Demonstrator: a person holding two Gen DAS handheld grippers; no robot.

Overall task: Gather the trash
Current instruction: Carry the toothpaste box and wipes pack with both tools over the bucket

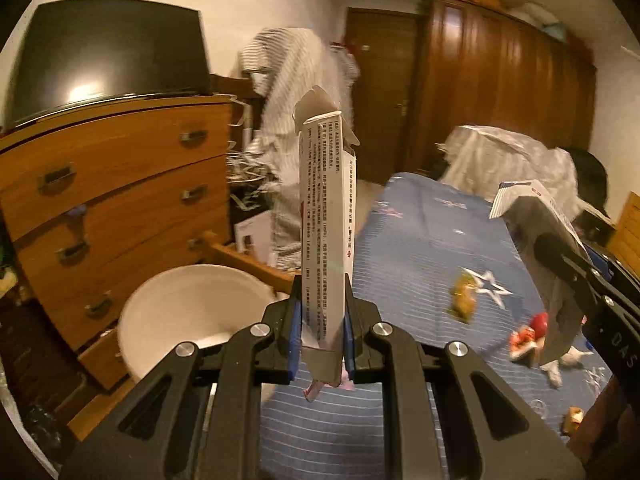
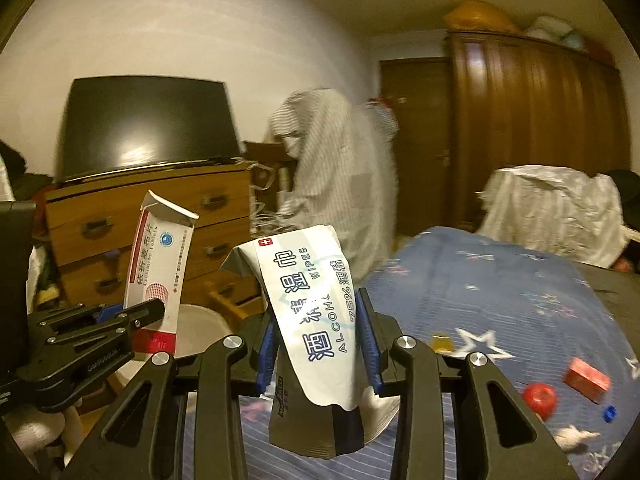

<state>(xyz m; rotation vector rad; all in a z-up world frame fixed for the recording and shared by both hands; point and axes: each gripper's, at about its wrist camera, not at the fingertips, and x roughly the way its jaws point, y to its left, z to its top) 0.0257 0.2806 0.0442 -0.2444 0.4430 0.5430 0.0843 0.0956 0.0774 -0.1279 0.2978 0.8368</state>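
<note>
My left gripper [image 1: 322, 308] is shut on a flattened white medicine carton [image 1: 326, 216] that stands upright between its blue pads; the same carton [image 2: 158, 276] shows at the left of the right wrist view. My right gripper [image 2: 318, 340] is shut on a white alcohol wipes packet [image 2: 310, 304], also seen at the right edge of the left wrist view as the wipes packet [image 1: 548, 248]. A white basin [image 1: 188, 312] sits on the floor beside the bed, below and left of both grippers. More litter lies on the blue star-patterned bedsheet [image 1: 420, 240].
A wooden chest of drawers [image 1: 116, 200] with a dark monitor [image 1: 108, 56] stands left. On the sheet lie a red cap [image 2: 540, 398], a red box [image 2: 586, 374], a yellow wrapper [image 1: 464, 298] and crumpled tissue [image 2: 576, 436]. A dark wardrobe [image 2: 532, 132] and clothes fill the back.
</note>
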